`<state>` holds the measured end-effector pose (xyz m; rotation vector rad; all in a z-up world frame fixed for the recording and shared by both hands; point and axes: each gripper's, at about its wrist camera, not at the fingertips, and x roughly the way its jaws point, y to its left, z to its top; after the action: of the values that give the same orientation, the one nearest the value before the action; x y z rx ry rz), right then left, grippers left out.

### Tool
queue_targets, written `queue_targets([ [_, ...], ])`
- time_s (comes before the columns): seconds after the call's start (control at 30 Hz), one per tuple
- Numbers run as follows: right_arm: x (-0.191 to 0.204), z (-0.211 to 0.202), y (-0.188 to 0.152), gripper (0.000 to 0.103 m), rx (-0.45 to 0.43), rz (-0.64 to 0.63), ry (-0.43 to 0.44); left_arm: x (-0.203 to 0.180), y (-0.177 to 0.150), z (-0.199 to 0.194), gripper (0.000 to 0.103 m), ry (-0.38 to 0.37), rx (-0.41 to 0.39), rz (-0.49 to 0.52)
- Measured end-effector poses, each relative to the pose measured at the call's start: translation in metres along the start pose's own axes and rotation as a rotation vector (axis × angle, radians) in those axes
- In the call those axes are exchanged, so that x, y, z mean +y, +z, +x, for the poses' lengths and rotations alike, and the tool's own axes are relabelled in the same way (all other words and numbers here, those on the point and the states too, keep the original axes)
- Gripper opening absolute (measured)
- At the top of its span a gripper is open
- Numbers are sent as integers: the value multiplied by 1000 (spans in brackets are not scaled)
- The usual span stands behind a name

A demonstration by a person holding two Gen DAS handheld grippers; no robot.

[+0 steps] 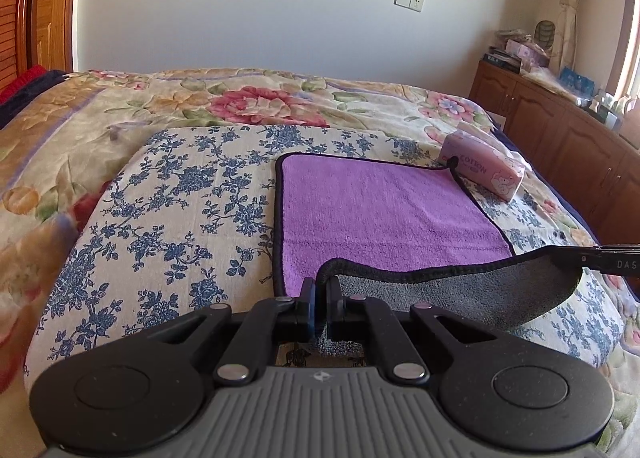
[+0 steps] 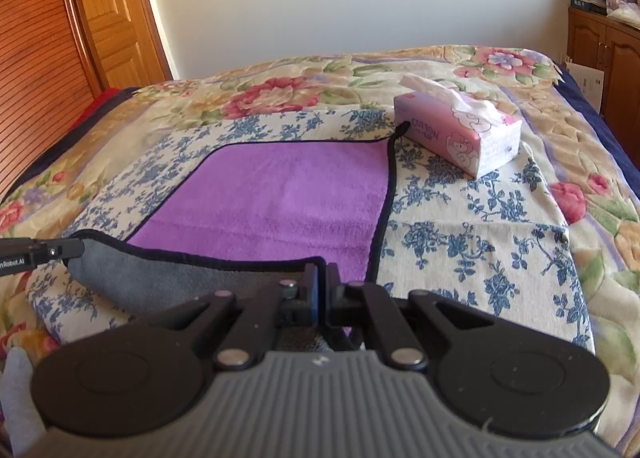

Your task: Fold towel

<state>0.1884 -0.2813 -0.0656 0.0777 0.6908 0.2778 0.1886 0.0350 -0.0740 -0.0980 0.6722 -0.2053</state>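
Note:
A purple towel (image 1: 380, 206) with black trim and a grey underside lies on a blue-flowered cloth (image 1: 180, 210) on the bed. Its near edge is lifted, showing the grey side (image 1: 460, 290). My left gripper (image 1: 320, 288) is shut on the near left corner. My right gripper (image 2: 322, 278) is shut on the near right corner of the towel (image 2: 280, 198). Each gripper's tip shows at the edge of the other's view, at the right in the left wrist view (image 1: 616, 260) and at the left in the right wrist view (image 2: 40, 252). The towel's far half lies flat.
A pink tissue pack (image 1: 484, 170) stands on the bed by the towel's far right corner, its hanging loop touching it; it also shows in the right wrist view (image 2: 456, 134). Floral quilt (image 2: 580, 162) surrounds the cloth. Wooden cabinets (image 1: 560, 130) stand at the right, a wooden door (image 2: 108, 10) at the left.

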Motion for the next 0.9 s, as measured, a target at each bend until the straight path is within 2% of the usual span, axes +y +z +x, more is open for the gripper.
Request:
queue_targets([
  [0.9,-4,20,18,4,-23,-49,5,-2,22,26,6,-10,-29,20],
])
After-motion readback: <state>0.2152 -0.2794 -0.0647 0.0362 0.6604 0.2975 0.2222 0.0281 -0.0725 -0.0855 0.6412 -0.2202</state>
